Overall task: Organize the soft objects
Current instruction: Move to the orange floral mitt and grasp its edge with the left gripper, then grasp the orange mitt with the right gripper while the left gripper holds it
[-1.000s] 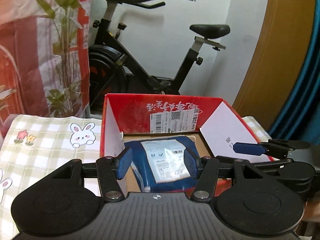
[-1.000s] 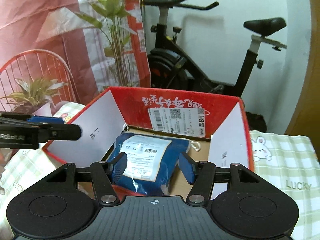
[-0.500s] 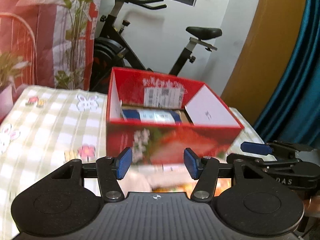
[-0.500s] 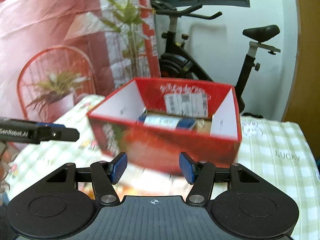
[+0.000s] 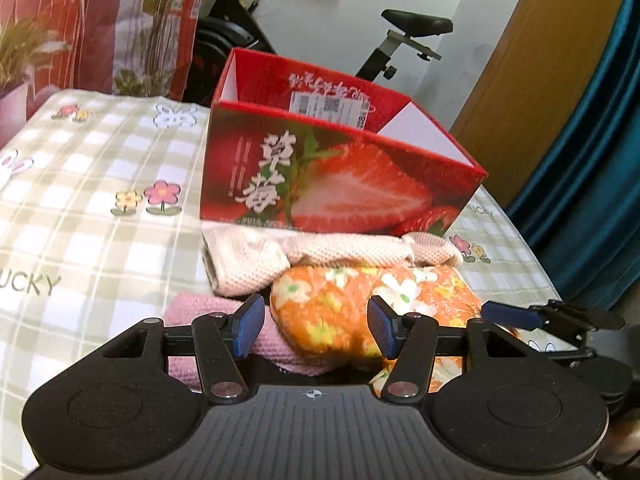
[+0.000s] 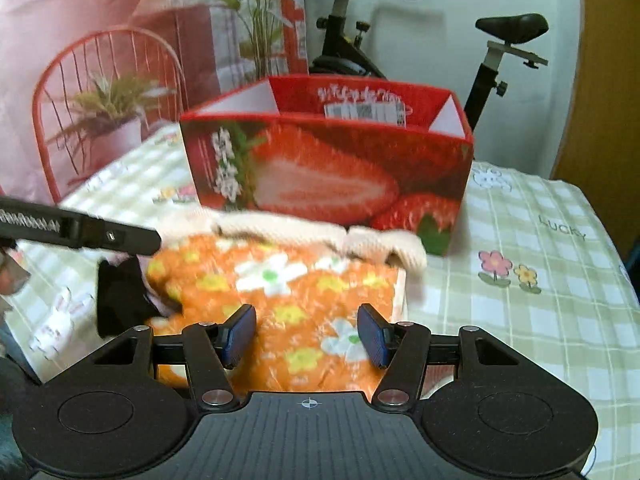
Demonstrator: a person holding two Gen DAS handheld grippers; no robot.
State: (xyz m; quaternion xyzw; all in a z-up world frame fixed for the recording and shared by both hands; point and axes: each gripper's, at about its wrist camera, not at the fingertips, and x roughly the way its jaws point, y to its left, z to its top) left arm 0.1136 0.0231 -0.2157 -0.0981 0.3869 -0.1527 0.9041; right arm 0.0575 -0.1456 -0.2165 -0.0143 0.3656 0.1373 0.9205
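Note:
A pile of soft things lies on the checked cloth in front of the red strawberry box (image 5: 340,184) (image 6: 320,176). On top is an orange floral cloth (image 5: 360,300) (image 6: 296,280). Behind it lies a cream knit piece (image 5: 248,268) (image 6: 384,244), and under it at the left a pink knit piece (image 5: 192,308). My left gripper (image 5: 316,330) hovers open just before the orange cloth's left end. My right gripper (image 6: 306,334) hangs open above the cloth's near part. Neither gripper's pads touch the cloth. What is inside the box is hidden from here.
The checked tablecloth (image 5: 80,216) (image 6: 540,300) stretches to both sides of the pile. An exercise bike (image 6: 400,40) stands behind the box. A red wire chair with a potted plant (image 6: 108,112) is at back left. A blue curtain (image 5: 592,184) hangs at the right.
Both grippers have drawn back from over the open box and sunk lower. The blue packet inside is out of sight, and the pile of soft cloths has come into view.

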